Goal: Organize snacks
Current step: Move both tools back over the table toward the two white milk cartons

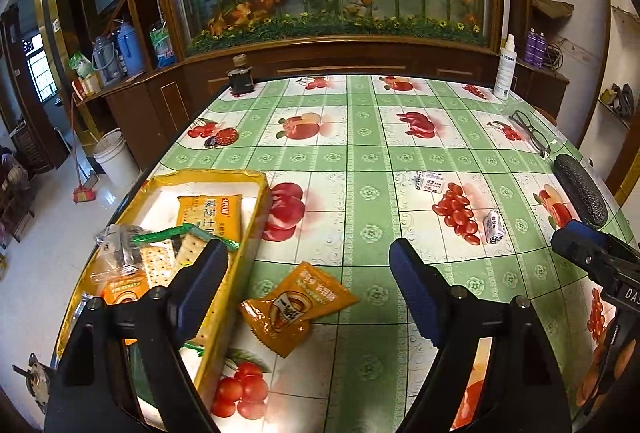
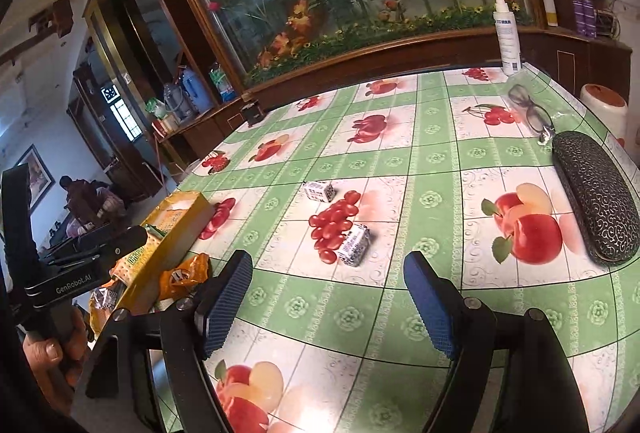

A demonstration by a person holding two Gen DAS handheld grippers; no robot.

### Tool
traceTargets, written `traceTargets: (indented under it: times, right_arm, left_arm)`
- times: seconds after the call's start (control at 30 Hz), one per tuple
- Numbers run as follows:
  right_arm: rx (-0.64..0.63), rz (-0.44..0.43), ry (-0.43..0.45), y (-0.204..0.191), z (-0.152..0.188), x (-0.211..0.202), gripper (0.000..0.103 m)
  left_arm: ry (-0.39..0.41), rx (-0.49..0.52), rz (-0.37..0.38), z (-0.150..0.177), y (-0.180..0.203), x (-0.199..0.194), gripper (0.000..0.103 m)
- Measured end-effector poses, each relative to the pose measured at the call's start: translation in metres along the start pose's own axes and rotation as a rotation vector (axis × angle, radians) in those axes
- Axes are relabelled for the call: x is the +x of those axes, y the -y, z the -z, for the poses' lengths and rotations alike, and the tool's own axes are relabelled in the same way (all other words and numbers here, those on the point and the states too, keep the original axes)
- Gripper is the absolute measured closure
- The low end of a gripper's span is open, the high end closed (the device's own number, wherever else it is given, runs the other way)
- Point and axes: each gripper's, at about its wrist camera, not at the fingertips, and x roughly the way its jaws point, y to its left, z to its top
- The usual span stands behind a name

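Lying on the tablecloth (image 1: 360,217) just right of the yellow tray (image 1: 252,217), the orange packet (image 1: 298,303) looks light, soft and crinkly — a sealed film sachet with some air or powder inside, likely slippery under hard pads. I would judge the flat crimped end or the middle of its body the best place to pinch; a squeeze across the puffed part could let it slide out. It sits between the fingers of the left gripper (image 1: 308,285), which stands wide open with nothing in it, the pads clear of the packet.

Two small white wrapped candies are further out: one (image 2: 354,245) beside the printed red berries, the other (image 2: 318,191) a little beyond it. Both seem stiff, tiny and light — easy to knock away, so a grip square across the short sides looks safest. The right gripper (image 2: 328,301) points toward the nearer one, its jaws open wide and empty, well short of it.

Inside the tray lie a cracker pack (image 1: 212,217) and other wrapped snacks, brittle under pressure by the look of them. At the table's far right rest a dark glasses case (image 2: 592,197), a pair of glasses (image 2: 530,109) and a spray bottle (image 2: 506,37).
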Motion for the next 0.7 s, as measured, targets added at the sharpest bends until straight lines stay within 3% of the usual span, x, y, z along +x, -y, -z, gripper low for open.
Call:
traceTargets:
  times: [0.43,0.7]
  right_arm:
    - [-0.061,0.04,-0.032,-0.006,0.006,0.008,0.021]
    - [-0.109,0.07,-0.093,-0.018,0.002,0.035,0.021]
  left_arm:
    - [-0.05,0.024,0.008,0.007,0.021,0.023,0.02]
    - [-0.075,0.035,0.008,0.003,0.03,0.041,0.02]
